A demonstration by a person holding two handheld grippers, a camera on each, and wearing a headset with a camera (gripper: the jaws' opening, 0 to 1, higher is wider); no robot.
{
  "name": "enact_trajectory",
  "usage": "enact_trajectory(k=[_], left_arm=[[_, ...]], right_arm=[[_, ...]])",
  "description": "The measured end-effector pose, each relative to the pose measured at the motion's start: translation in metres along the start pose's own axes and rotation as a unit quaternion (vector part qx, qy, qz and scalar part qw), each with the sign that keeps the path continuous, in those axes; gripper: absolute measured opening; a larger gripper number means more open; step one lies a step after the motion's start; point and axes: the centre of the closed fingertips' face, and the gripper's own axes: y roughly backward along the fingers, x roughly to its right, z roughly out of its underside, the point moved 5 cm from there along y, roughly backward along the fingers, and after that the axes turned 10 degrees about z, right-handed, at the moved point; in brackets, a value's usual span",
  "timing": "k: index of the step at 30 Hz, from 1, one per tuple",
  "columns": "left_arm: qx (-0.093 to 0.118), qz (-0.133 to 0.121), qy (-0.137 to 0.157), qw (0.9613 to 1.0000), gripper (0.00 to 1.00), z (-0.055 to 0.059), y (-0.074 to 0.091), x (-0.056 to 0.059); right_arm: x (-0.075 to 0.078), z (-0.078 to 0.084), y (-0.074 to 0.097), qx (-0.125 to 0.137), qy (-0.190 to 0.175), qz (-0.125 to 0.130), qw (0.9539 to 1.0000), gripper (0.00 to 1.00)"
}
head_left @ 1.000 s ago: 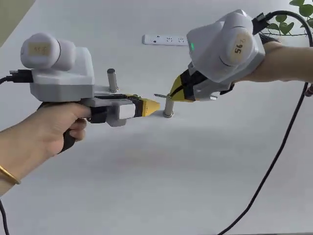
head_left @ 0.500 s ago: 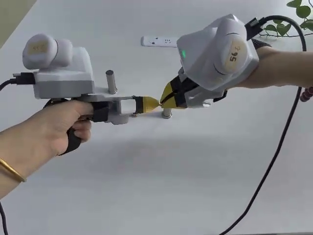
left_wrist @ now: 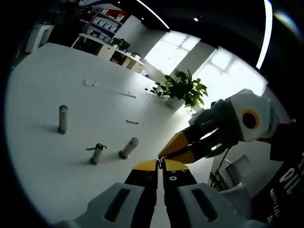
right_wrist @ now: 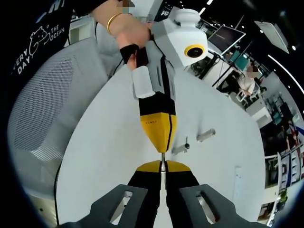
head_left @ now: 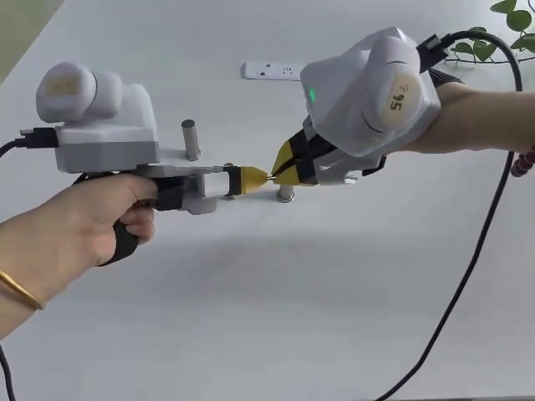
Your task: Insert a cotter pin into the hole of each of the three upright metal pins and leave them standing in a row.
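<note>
Tips of the yellow-nosed left gripper [head_left: 255, 177] and the yellow-nosed right gripper [head_left: 278, 170] meet nose to nose above the white worktop [head_left: 276, 292]. A thin steel cotter pin [right_wrist: 162, 158] spans the small gap between them. Each gripper is pinched all but closed on one end of it, so its long axis runs along the line from one gripper to the other, about level with the worktop.

The landmark is the short grey crossed metal pin [left_wrist: 97, 154], which already has a cotter pin through its head. The held cotter pin hangs nearer the person than this and higher, off to its right in the left gripper view. Just beside the crossed metal pin, on the side toward the grippers, stands a bare grey metal pin [left_wrist: 128, 147]. It looks to lean, though the lens may cause that. I judge it the next target, with the right gripper nearer to it.

Beyond the crossed metal pin, well apart, a second bare metal pin [left_wrist: 62, 118] stands upright. Farther again lies a white power strip [left_wrist: 109, 89].
</note>
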Motion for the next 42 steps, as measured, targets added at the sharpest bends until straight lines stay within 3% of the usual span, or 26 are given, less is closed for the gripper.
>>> enact_trajectory(k=[9, 14, 21, 24, 29, 32, 36, 40, 42], left_arm=[[-0.002, 0.003, -0.013, 0.9999, 0.00, 0.001, 0.001, 0.000], [-0.008, 0.000, -0.038, 0.9993, 0.00, 0.002, 0.002, 0.000], [-0.036, -0.008, -0.076, 0.9964, 0.00, 0.009, 0.007, -0.007], [-0.044, -0.009, -0.091, 0.9949, 0.00, 0.011, 0.008, -0.008], [-0.048, 0.010, -0.119, 0.9918, 0.00, 0.013, 0.009, -0.005], [-0.058, 0.021, -0.157, 0.9856, 0.00, 0.014, 0.009, -0.001], [-0.064, 0.036, -0.172, 0.9824, 0.00, 0.017, 0.009, 0.003], [-0.069, 0.055, -0.191, 0.9776, 0.00, 0.020, 0.009, 0.007], [-0.069, 0.068, -0.196, 0.9758, 0.00, 0.021, 0.009, 0.010]], right_arm=[[-0.002, -0.001, 0.001, 0.005, -0.021, 0.004, 0.9998, 0.00], [0.002, 0.004, 0.000, 0.018, -0.091, -0.004, 0.9957, 0.00], [0.004, 0.013, 0.004, 0.037, -0.189, -0.031, 0.9809, 0.03], [0.001, 0.017, 0.005, 0.044, -0.236, -0.052, 0.9695, 0.05], [-0.002, 0.019, 0.009, 0.065, -0.292, -0.079, 0.9509, 0.07], [-0.003, 0.021, 0.012, 0.069, -0.299, -0.092, 0.9472, 0.08], [-0.010, 0.020, 0.016, 0.074, -0.303, -0.110, 0.9437, 0.09], [-0.017, 0.017, 0.020, 0.092, -0.327, -0.137, 0.9305, 0.10], [-0.020, 0.017, 0.022, 0.098, -0.330, -0.148, 0.9271, 0.11]])
